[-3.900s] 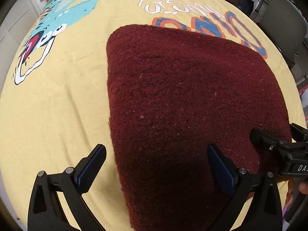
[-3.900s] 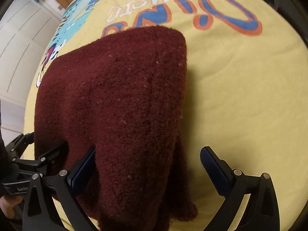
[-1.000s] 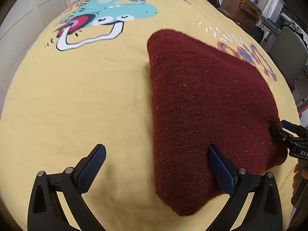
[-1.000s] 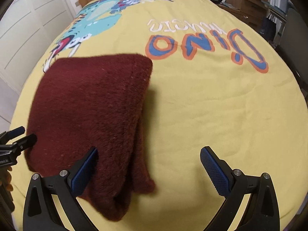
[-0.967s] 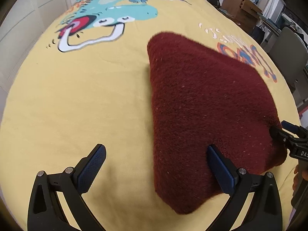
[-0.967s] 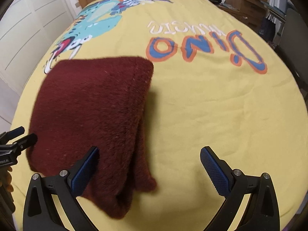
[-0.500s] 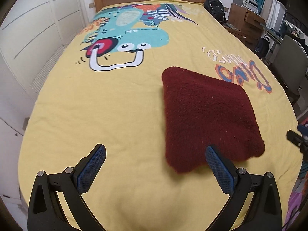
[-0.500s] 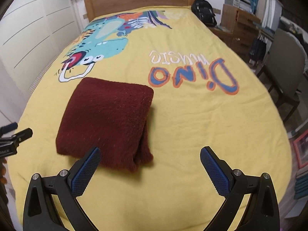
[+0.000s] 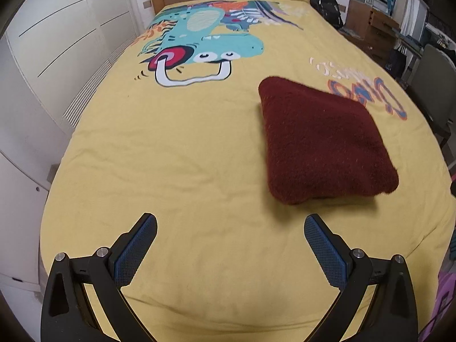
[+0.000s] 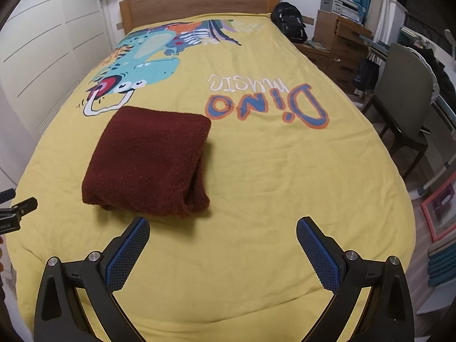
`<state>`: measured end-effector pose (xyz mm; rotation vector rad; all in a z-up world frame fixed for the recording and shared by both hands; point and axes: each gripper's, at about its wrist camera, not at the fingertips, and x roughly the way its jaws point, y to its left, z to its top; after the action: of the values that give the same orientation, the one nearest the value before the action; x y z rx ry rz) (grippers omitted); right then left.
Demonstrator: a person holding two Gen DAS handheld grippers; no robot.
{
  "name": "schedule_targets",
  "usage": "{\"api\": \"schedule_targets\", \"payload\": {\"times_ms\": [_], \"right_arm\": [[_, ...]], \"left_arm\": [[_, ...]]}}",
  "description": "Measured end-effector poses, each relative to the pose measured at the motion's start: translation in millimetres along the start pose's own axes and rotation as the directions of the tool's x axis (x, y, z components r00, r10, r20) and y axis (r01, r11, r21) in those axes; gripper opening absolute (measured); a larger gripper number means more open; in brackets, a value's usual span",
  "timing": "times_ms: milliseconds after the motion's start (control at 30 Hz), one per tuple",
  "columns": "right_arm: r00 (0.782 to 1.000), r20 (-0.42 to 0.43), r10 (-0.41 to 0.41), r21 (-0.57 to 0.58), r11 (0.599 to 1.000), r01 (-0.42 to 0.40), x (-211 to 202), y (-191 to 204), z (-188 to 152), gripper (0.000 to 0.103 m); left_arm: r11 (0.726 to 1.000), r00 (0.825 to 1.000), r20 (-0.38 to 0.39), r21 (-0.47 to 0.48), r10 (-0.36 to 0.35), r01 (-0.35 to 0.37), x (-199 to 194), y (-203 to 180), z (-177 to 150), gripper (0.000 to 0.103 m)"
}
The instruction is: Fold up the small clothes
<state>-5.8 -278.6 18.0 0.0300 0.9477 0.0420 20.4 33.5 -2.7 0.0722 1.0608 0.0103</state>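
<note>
A dark red fuzzy garment (image 9: 322, 142) lies folded into a thick rectangle on the yellow bedspread (image 9: 176, 154). In the right wrist view the garment (image 10: 148, 159) sits left of centre, its layered edge facing right. My left gripper (image 9: 230, 245) is open and empty, well back from the garment and above the bed's near end. My right gripper (image 10: 223, 248) is open and empty, just short of the garment's near edge. The tip of the left gripper also shows in the right wrist view (image 10: 17, 208) at the left edge.
The bedspread has a teal dinosaur print (image 10: 136, 65) and "Dino music" lettering (image 10: 265, 99). A wooden headboard (image 10: 196, 2) stands at the far end. White wardrobe doors (image 9: 57, 57) line the left. A grey chair (image 10: 404, 97), a black backpack (image 10: 289, 24) and wooden drawers (image 10: 342, 40) stand on the right.
Both grippers have pulled back and up from the garment, which now lies free and looks smaller. Earlier the open fingers were close over its near edge.
</note>
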Motion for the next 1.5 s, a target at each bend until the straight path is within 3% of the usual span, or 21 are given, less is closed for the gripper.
{"api": "schedule_targets", "payload": {"times_ms": [433,1500], "right_arm": [[0.999,-0.025,-0.02,0.009,1.0,0.02,1.0,-7.5,-7.6,0.103],[0.998,-0.057,-0.021,-0.027,0.999,0.02,7.5,-6.6,-6.1,0.103]], "left_arm": [[1.0,1.0,0.004,-0.022,0.002,-0.002,-0.5,6.8,-7.0,0.102],[1.0,1.0,-0.019,0.027,0.002,-0.001,3.6,-5.9,-5.5,0.102]]}}
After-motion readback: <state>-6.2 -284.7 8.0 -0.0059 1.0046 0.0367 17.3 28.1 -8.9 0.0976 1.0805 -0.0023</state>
